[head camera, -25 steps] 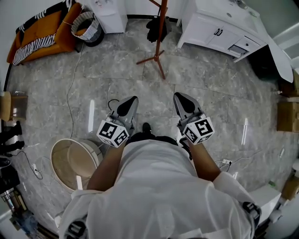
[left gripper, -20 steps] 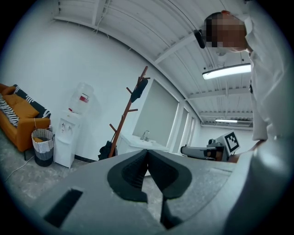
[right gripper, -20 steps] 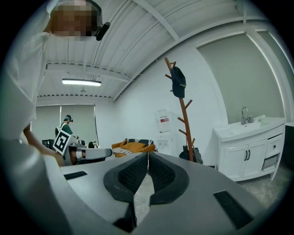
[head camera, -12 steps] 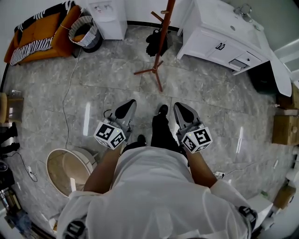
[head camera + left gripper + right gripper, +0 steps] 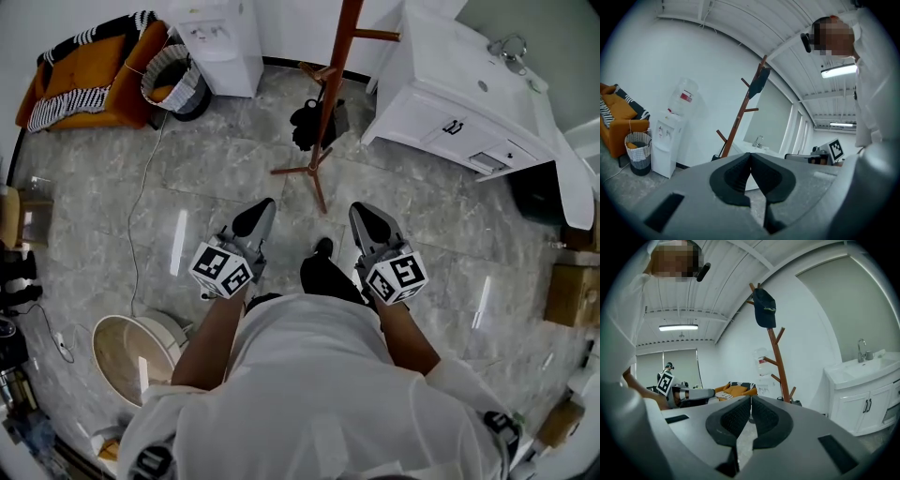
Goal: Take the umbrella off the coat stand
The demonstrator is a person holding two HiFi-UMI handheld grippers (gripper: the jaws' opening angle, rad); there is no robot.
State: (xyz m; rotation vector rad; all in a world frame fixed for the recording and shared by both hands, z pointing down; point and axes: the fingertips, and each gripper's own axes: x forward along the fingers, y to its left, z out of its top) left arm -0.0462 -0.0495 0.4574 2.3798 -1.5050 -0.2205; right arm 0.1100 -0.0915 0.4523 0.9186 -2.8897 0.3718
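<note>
Far left against the wall, an orange sofa (image 5: pixel 89 75) with a striped throw (image 5: pixel 56 105). Just right of it, a woven basket (image 5: pixel 173 70), then a white water dispenser (image 5: pixel 220 37). Far right, a white sink cabinet (image 5: pixel 441 103) with a tap (image 5: pixel 511 45). Near left on the grey tiled floor (image 5: pixel 216 159), a round cream tub (image 5: pixel 131 347). At the right edge, a cardboard box (image 5: pixel 572 295).

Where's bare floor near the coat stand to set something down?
Two bare patches of floor: one between the basket and the stand, a wider one between the vanity and the box at right. It is crowded at the stand's foot, where a dark bundle lies by the pole, and at lower left, by the tub.
</note>
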